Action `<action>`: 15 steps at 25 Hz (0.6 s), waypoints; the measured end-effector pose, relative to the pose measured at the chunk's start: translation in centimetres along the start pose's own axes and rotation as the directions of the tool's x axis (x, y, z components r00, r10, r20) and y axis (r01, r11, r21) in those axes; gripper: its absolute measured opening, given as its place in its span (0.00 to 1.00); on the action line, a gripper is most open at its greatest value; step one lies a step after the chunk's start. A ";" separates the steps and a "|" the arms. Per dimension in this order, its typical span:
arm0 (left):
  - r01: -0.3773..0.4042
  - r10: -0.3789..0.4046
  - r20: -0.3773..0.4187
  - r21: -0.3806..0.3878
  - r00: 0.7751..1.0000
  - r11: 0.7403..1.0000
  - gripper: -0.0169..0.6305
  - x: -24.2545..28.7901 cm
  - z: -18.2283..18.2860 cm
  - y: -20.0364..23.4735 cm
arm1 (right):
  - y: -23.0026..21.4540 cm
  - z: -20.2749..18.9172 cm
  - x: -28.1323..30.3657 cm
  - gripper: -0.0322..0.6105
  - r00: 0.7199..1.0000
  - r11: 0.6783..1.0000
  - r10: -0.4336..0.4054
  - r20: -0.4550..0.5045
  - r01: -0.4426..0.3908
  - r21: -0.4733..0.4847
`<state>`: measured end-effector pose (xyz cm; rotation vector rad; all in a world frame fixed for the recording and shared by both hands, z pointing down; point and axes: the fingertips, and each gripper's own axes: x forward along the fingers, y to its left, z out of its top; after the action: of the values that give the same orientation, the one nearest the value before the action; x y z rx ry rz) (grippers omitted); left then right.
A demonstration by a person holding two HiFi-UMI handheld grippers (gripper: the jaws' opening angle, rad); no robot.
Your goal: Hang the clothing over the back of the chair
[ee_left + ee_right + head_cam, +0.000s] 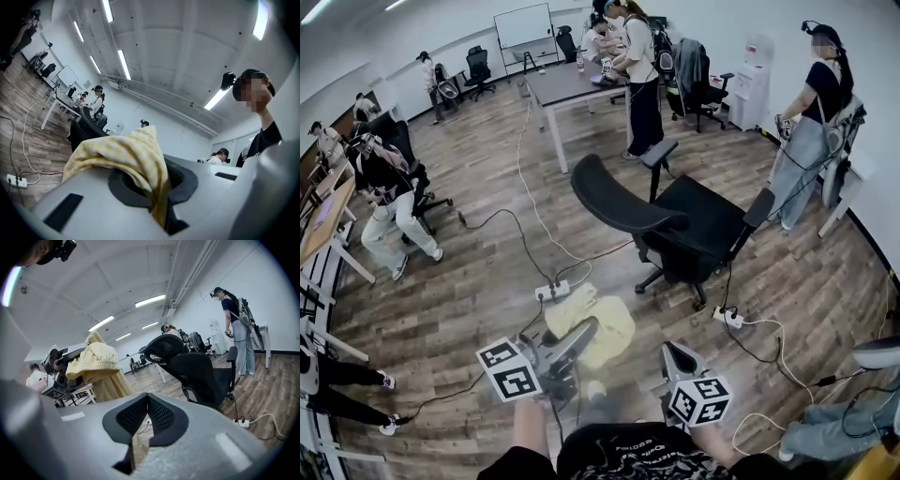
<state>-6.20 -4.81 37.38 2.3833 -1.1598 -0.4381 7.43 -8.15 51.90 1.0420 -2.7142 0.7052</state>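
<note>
Head view: your left gripper (584, 330) holds the yellow clothing (614, 328) up, apart from the black chair (694, 220), with your right gripper (668, 349) beside it. Left gripper view: jaws clenched on a fold of the clothing. Right gripper view: jaws pressed together, empty, with the chair ahead.

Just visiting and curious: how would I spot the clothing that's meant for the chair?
Find the nearest black office chair on the wooden floor. Just this side of it, the left hand-held gripper pinches a bunched garment, the only pale yellow checked thing in sight.
</note>
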 end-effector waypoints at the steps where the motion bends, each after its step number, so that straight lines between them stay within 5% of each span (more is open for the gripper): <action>1: -0.001 0.001 -0.005 -0.005 1.000 1.000 0.07 -0.1 0.1 0.6 | 0.1 0.6 0.4 0.06 1.000 1.000 -0.015 0.008 0.015 -0.011; 15: 0.066 -0.066 -0.072 0.001 0.995 0.998 0.07 1.8 3.7 6.9 | 1.1 10.0 5.7 0.06 0.983 0.990 -0.143 0.116 0.143 0.008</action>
<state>-11.41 -10.95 37.72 2.4249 -1.0537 -0.3689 2.71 -15.59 44.37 1.3016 -2.6986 0.6388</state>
